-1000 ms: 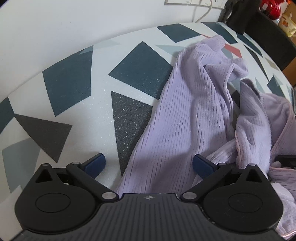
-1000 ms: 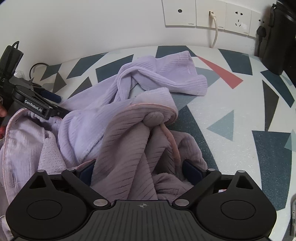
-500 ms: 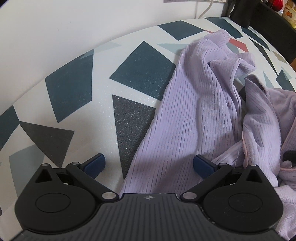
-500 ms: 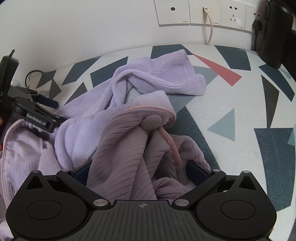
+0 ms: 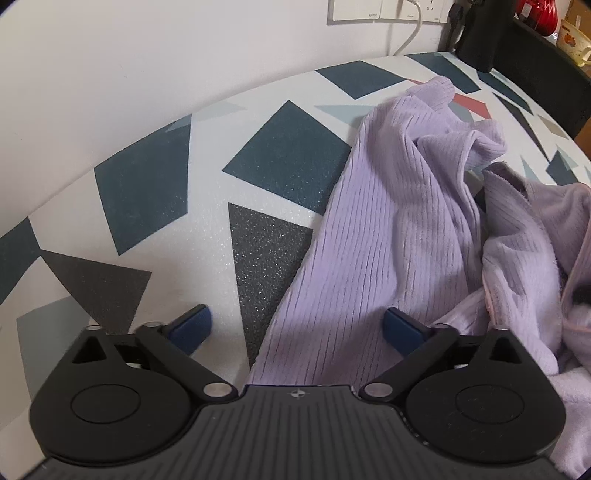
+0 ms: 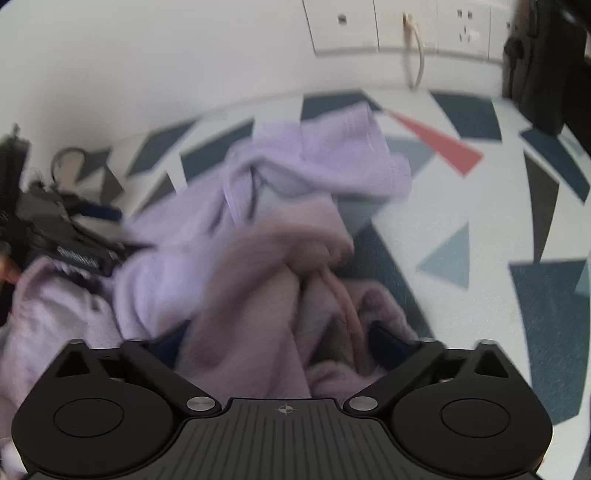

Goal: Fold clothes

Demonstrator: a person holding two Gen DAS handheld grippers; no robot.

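Garment: crumpled lilac ribbed top [image 5: 399, 236] on the patterned table [image 5: 155, 192]; one long panel runs forward from the left claw, and the bunched part lies ahead of and under the right claw.
Left claw [image 5: 297, 326]: jaws wide but closing; the panel's edge lies between them, pads not pressing yet. Probably set astride the edge to pinch it for a fold.
Right claw [image 6: 279, 338]: jaws wide and closing over a bunched fold with pink trim [image 6: 343, 295]; the view is blurred, no grip evident.
Surroundings: wall sockets [image 6: 399, 26] and a cable [image 6: 415, 55] far ahead; dark object [image 6: 543, 66] ahead-right.
Obstruction: twisted sleeves [image 6: 314, 158] ahead of the right claw likely need untangling first.
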